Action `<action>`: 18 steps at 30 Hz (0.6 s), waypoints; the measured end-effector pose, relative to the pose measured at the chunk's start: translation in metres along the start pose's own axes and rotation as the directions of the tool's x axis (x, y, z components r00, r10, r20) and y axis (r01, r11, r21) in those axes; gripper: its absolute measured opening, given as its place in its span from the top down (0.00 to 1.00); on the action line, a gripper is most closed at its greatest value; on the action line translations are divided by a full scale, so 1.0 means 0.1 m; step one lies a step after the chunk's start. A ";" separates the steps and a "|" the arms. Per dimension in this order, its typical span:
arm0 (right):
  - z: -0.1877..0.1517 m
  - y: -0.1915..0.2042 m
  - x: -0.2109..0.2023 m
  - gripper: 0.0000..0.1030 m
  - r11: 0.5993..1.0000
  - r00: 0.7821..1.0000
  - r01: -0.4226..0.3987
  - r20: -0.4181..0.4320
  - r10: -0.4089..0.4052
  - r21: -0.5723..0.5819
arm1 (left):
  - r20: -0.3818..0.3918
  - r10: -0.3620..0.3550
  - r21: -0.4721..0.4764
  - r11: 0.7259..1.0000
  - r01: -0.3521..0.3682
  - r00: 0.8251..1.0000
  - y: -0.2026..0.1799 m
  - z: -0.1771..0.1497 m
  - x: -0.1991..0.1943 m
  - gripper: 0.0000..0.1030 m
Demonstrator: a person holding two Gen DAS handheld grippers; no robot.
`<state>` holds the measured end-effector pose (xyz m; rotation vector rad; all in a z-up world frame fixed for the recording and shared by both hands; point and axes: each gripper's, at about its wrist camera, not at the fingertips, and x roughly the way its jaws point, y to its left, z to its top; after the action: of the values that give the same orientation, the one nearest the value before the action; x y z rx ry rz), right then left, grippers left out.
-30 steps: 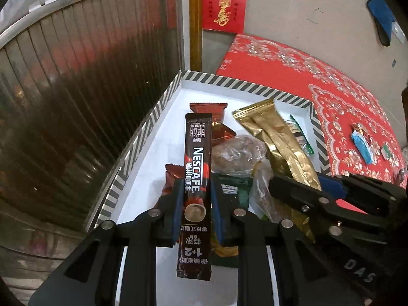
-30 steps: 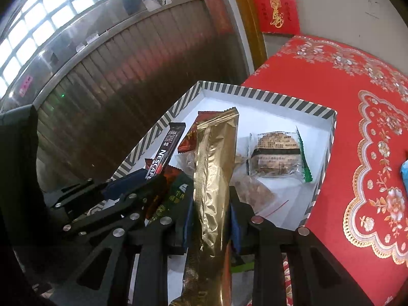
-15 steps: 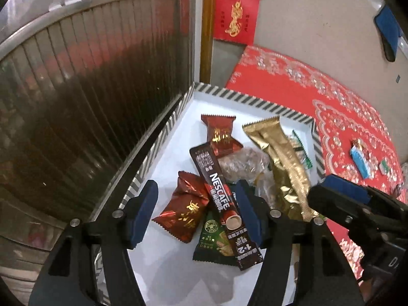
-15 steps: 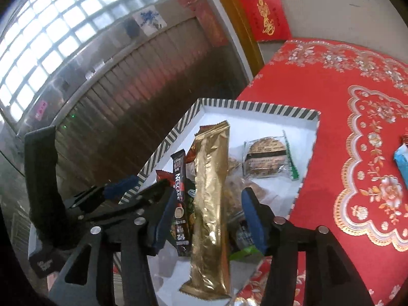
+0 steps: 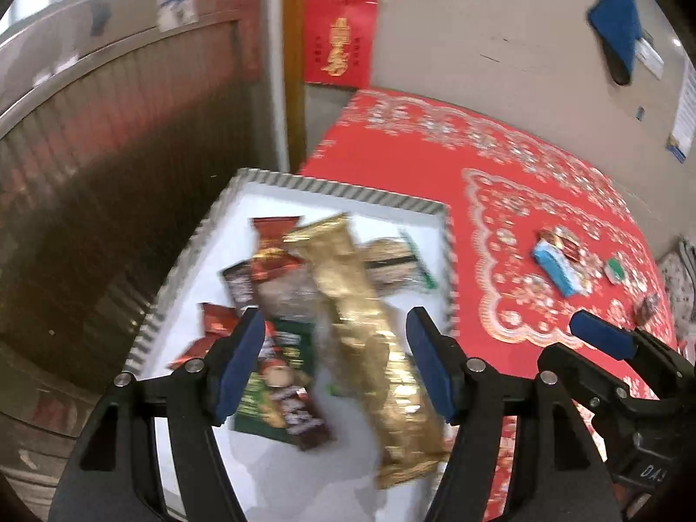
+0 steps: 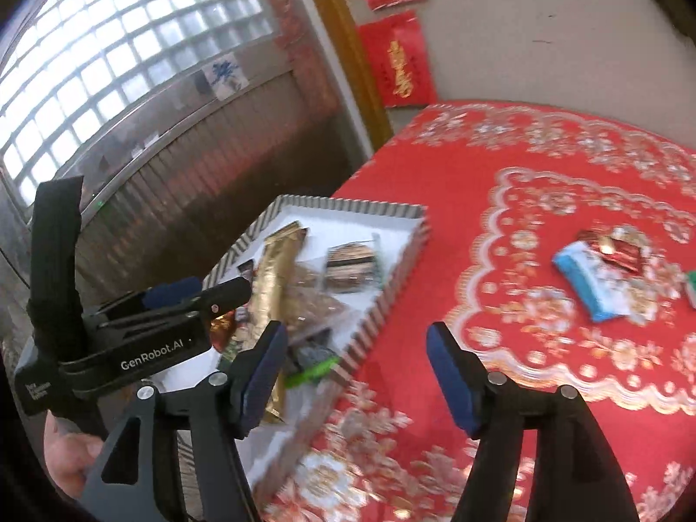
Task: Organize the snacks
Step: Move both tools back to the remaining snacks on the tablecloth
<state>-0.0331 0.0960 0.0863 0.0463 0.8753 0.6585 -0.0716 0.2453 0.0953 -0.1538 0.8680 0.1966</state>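
Note:
A white tray with a striped rim [image 5: 335, 186] holds several snacks. A long gold packet [image 5: 369, 330] lies on top, beside a dark Nescafe stick [image 5: 300, 417], red candy wrappers [image 5: 272, 241] and a clear-wrapped biscuit [image 5: 391, 261]. My left gripper [image 5: 337, 367] is open and empty above the tray. My right gripper [image 6: 361, 376] is open and empty above the red cloth, right of the tray [image 6: 391, 293]. The gold packet [image 6: 274, 278] also shows in the right wrist view. A blue packet [image 6: 593, 280] and a red wrapper [image 6: 617, 252] lie on the cloth.
A red patterned tablecloth [image 6: 522, 165] covers the table. A small green packet [image 5: 617, 269] and another small wrapper [image 5: 648, 306] lie near the blue packet [image 5: 559, 267]. A dark ribbed wall [image 5: 87, 217] stands left of the tray. The view is motion-blurred.
Both grippers opened, dropping the Nescafe stick and the gold packet into the tray. Both then rose and pulled back, and the right one swung right over the cloth.

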 end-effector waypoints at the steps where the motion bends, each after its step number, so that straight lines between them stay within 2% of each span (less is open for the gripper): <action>1: -0.02 -0.05 -0.05 0.31 1.000 1.000 0.010 0.006 -0.010 0.002 | 0.000 -0.008 0.012 1.000 0.008 1.000 -0.07 0.00 0.00 0.35; 9: -0.18 -0.68 -0.52 0.29 0.991 0.993 0.097 0.051 -0.103 0.094 | -0.008 -0.059 0.074 0.995 0.060 0.998 -0.59 0.03 0.00 0.35; 18: -0.48 -1.46 -1.07 0.26 0.954 0.966 0.239 0.053 -0.252 0.183 | -0.075 -0.151 0.090 0.983 0.158 0.986 -1.17 0.02 0.10 0.35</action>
<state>-0.0412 -0.0914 0.0856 0.1181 0.8478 0.3430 -0.0363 0.1335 0.0950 -0.1381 0.9272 0.0045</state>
